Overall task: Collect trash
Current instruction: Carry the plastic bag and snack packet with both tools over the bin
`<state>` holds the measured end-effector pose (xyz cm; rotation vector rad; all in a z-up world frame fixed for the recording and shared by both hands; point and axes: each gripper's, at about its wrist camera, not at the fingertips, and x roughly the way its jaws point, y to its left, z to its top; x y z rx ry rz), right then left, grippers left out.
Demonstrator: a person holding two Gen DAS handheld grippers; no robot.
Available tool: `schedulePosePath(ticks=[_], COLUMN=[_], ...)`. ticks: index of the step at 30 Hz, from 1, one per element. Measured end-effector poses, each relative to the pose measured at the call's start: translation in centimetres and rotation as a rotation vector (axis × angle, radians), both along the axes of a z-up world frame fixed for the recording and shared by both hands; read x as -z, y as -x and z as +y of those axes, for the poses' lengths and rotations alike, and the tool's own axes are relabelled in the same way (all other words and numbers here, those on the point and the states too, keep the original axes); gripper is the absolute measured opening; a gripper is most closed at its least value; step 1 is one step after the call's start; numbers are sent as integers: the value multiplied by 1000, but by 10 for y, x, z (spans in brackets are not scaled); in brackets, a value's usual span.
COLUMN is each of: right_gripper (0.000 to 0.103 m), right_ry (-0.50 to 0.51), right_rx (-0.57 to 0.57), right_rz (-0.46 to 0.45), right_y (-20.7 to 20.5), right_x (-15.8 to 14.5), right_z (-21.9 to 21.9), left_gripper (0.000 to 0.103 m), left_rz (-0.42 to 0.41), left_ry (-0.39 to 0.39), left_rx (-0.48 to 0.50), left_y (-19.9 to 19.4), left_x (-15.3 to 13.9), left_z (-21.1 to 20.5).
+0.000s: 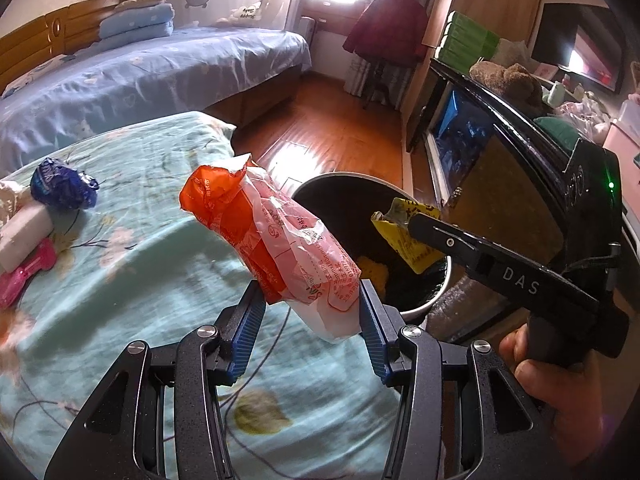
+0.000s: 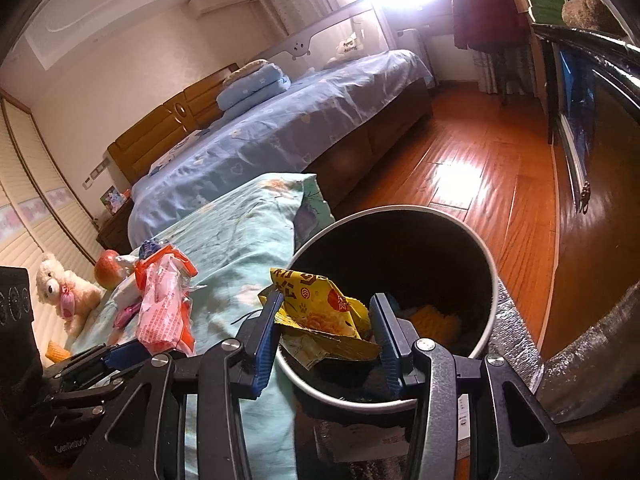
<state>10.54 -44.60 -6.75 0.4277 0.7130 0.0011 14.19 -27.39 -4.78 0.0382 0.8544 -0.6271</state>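
Note:
My left gripper (image 1: 311, 300) is shut on an orange and white plastic wrapper (image 1: 272, 240) and holds it above the teal bed cover, just left of the bin. It also shows in the right wrist view (image 2: 162, 304). My right gripper (image 2: 326, 312) is shut on a crumpled yellow snack packet (image 2: 320, 316) and holds it over the open mouth of the round black bin (image 2: 490, 280). In the left wrist view the right gripper (image 1: 404, 222) and the yellow packet (image 1: 408, 240) hang over the bin (image 1: 434, 300). Yellow trash (image 2: 434, 318) lies in the bin.
A crumpled blue wrapper (image 1: 64, 184), a white block (image 1: 24, 240) and a pink item (image 1: 28, 270) lie on the teal cover (image 1: 140, 220). An apple (image 2: 107, 267) and a teddy bear (image 2: 66, 288) sit further back. A black cabinet (image 1: 520, 128) stands right of the bin.

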Motion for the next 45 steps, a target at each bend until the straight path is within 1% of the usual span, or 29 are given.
schedulePosePath(ticks=[17,23,45], right_gripper=[45,45,45], right_ry=[13,16,18], right_rx=[37,35,44], right_rz=[23,27,32], right_y=[-13,-17,-24], right_x=[9,10,12], right_z=[-25,-27,-37], left_gripper=[46,46,46], left_rz=[14,31,33], left_ry=[-19,-17,-35], left_rx=[39,38,53], left_y=[-13,-18,-21], left_x=[7,10,14], left_z=[-31,-35,-49])
